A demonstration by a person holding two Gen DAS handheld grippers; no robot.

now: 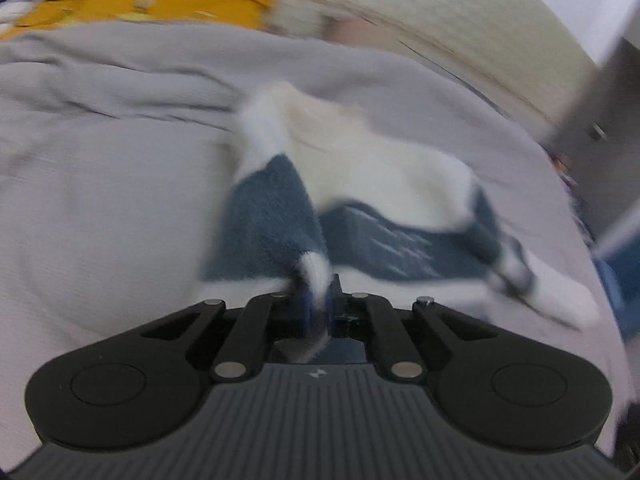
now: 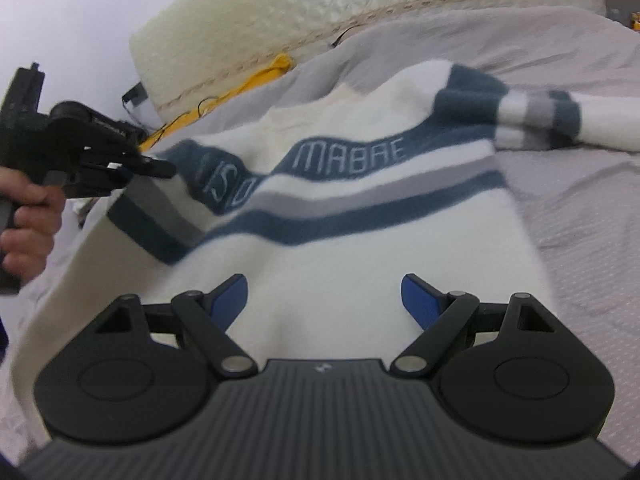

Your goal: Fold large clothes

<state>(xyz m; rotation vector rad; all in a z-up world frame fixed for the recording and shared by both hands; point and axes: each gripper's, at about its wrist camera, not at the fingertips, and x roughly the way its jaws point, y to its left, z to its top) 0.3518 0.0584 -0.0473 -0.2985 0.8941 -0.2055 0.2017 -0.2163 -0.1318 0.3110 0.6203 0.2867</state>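
A: Left wrist view first. What sits nearest the lens?

B: The left gripper (image 1: 314, 300), its blue pads pressed together on a fuzzy white-and-blue fold of the sweater (image 1: 360, 184). The picture is blurred, but the rest of the sweater trails away from the pinch across the grey bedsheet (image 1: 100, 168). A yellow cloth (image 1: 140, 6) lies at the far edge, against the cream mattress (image 1: 440, 4).

A: And the right wrist view?

B: Nearest is the right gripper (image 2: 324, 298), jaws spread wide with nothing between them, hovering over the sweater's (image 2: 340, 248) plain white part. The sweater lies spread on the bedsheet (image 2: 580, 200), with blue and grey stripes and lettering across it, one striped sleeve reaching right. At the left a hand (image 2: 28, 216) holds the left gripper (image 2: 166, 168), its tips clamped on the sweater's striped edge, lifting it.
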